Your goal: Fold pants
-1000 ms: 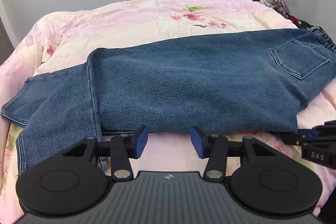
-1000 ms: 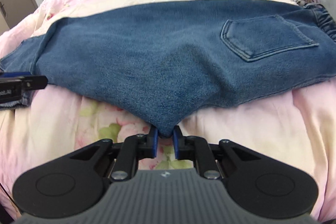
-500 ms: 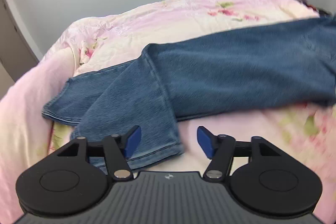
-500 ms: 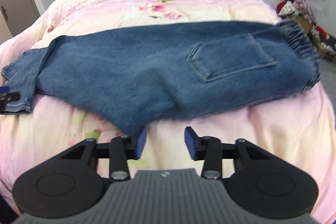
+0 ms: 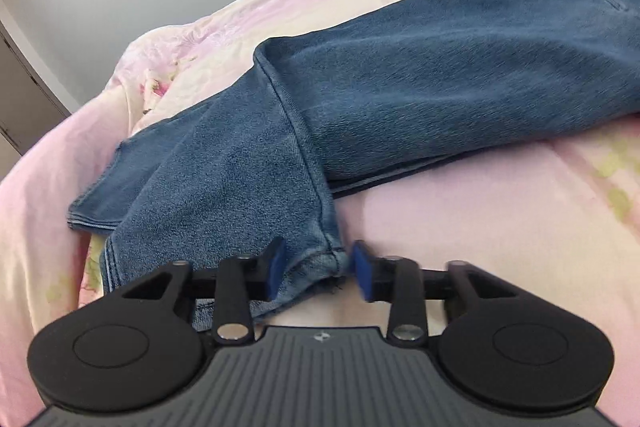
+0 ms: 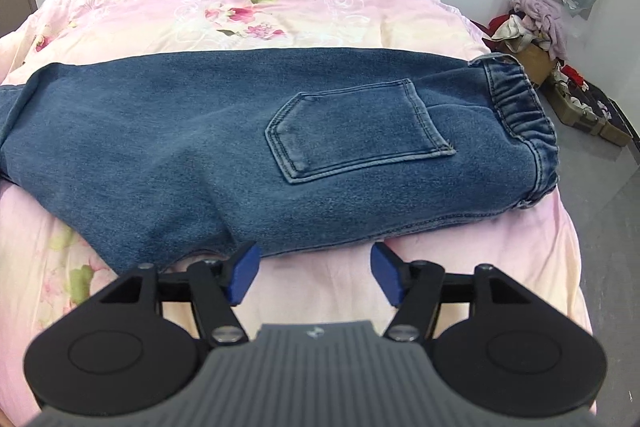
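The pants (image 6: 248, 131) are laid lengthwise across the pink floral quilt (image 6: 248, 7), already doubled leg over leg, so that the back pocket (image 6: 356, 131) faces up and the elastic waistband (image 6: 520, 107) rests near the right edge of the bed. This flat, stacked layout is judged to be the base for a crosswise fold, cuffs brought toward the waist.

The left gripper (image 5: 316, 269) is set low at the near corner of the leg hem (image 5: 320, 263), and its jaws have just been closing around that cuff. The denim is seen between the blue pads (image 5: 276, 267), touching the left one, but a gap seems to remain at the right pad, so a firm clench cannot be confirmed; the view is blurred there.

The right gripper (image 6: 314, 277) is held released, its jaws having just been opening, with only quilt between them. It is parked just short of the seat edge of the pants, probably so the cloth stays undisturbed while the hem is taken.
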`<action>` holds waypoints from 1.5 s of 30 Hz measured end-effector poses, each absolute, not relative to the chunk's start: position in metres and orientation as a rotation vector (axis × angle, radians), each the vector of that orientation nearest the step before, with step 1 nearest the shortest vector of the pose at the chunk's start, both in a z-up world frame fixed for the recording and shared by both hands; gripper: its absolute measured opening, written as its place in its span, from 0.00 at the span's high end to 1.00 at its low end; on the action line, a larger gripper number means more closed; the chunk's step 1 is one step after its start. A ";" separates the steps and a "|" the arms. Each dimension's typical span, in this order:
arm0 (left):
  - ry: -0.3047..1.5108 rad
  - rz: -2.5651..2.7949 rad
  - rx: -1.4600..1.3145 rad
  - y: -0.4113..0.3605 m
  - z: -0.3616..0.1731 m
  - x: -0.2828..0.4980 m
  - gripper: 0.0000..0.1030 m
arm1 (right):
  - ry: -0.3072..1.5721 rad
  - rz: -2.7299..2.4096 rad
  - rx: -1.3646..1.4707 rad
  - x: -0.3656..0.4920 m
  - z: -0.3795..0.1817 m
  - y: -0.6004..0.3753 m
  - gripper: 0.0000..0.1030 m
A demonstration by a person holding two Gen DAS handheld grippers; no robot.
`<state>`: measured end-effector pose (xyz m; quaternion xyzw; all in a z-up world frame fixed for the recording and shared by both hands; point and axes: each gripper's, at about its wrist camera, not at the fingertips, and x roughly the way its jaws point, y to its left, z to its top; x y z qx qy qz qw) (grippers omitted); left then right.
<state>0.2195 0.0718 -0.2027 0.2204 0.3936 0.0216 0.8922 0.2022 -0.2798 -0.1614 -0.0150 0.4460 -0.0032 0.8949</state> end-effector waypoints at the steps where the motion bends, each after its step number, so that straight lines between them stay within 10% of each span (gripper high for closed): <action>1: 0.805 0.050 0.472 0.071 -0.200 0.217 0.71 | 0.927 -0.006 -0.036 0.204 -0.162 -0.280 0.42; 21: 0.752 0.294 0.582 0.161 -0.043 0.312 0.83 | 0.882 -0.015 -0.178 0.240 -0.154 -0.284 0.42; 41: 0.912 0.480 0.695 0.244 -0.169 0.462 0.80 | 0.882 -0.055 -0.351 0.269 -0.164 -0.281 0.42; 45: 0.904 0.501 0.691 0.253 -0.177 0.469 0.68 | 0.893 -0.062 -0.367 0.270 -0.164 -0.278 0.41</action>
